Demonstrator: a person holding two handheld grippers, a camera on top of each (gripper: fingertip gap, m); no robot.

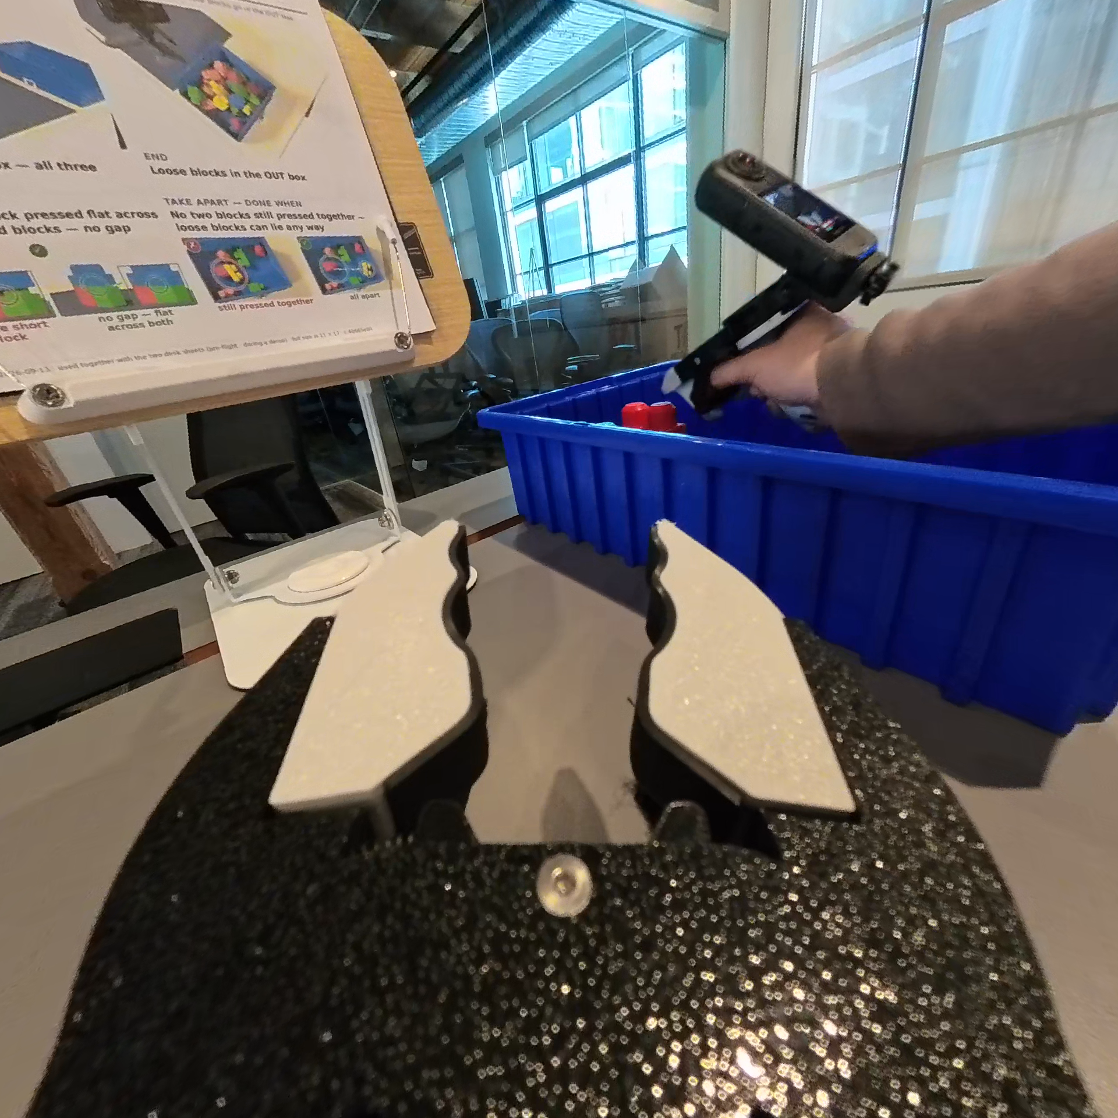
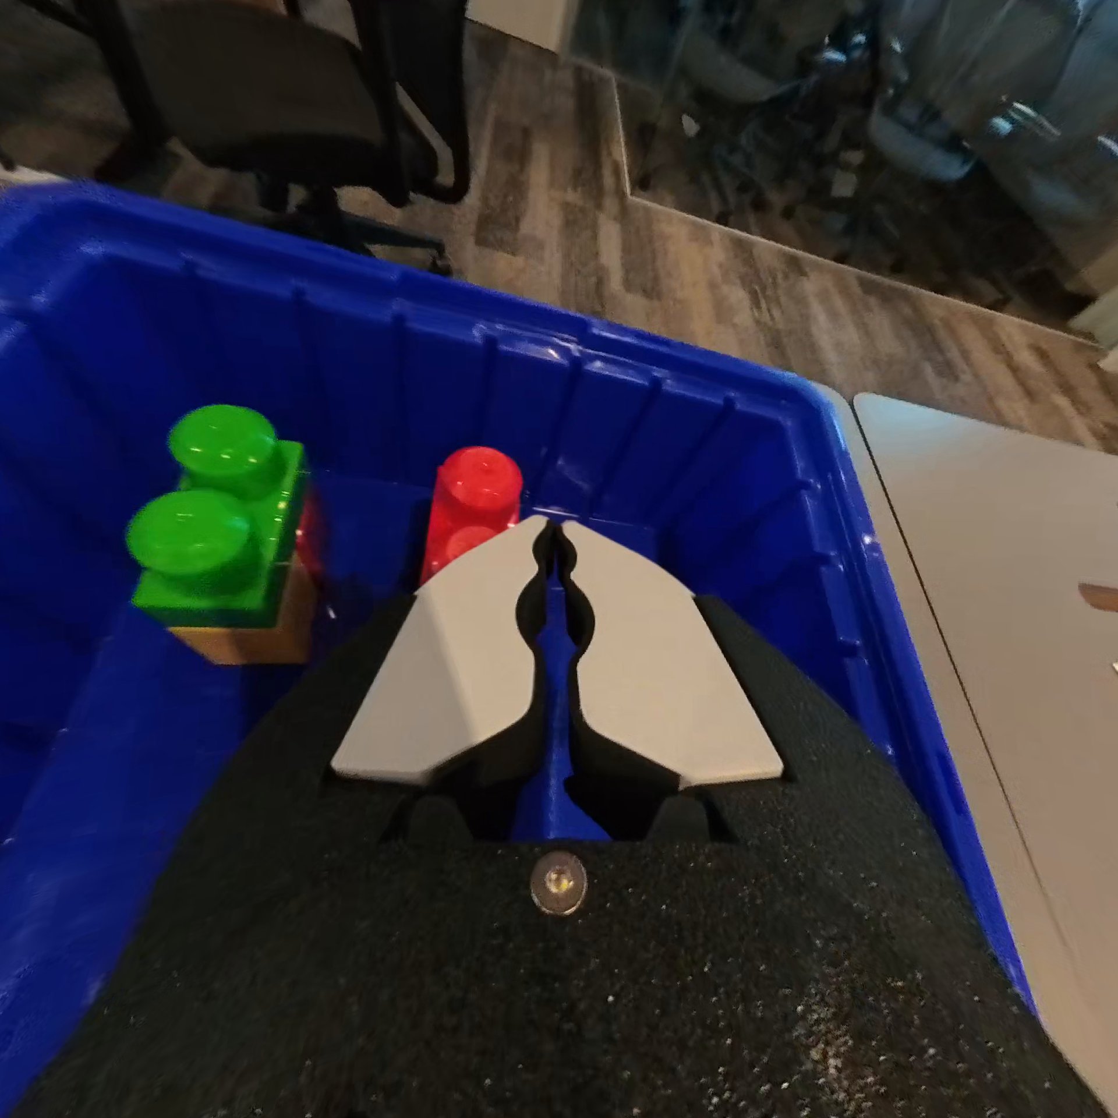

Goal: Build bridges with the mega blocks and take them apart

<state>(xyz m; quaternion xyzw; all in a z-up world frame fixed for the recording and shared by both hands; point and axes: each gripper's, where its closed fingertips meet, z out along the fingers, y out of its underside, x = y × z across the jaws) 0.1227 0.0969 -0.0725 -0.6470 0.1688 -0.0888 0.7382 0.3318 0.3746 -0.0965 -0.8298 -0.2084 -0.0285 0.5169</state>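
Note:
My left gripper (image 1: pixel 559 544) is open and empty, low over the grey table (image 1: pixel 544 677), left of a blue bin (image 1: pixel 847 575). A red block (image 1: pixel 650 417) pokes above the bin's rim. The right gripper's handle (image 1: pixel 744 339), held by a hand, reaches into the bin. In the right wrist view my right gripper (image 2: pixel 553 529) is shut and empty inside the blue bin (image 2: pixel 696 387). A red block (image 2: pixel 475 508) stands just beyond and left of its tips. A green block (image 2: pixel 212 520) sits pressed on a yellow block (image 2: pixel 254 641) at the left.
An instruction sheet on a wooden board (image 1: pixel 230 199) stands on a white stand (image 1: pixel 284 605) at the table's back left. Office chairs (image 2: pixel 242 91) and floor lie beyond the table edge. A second grey tabletop (image 2: pixel 998 575) lies right of the bin. Across from one pair of fingers to the other is roughly 35 centimeters.

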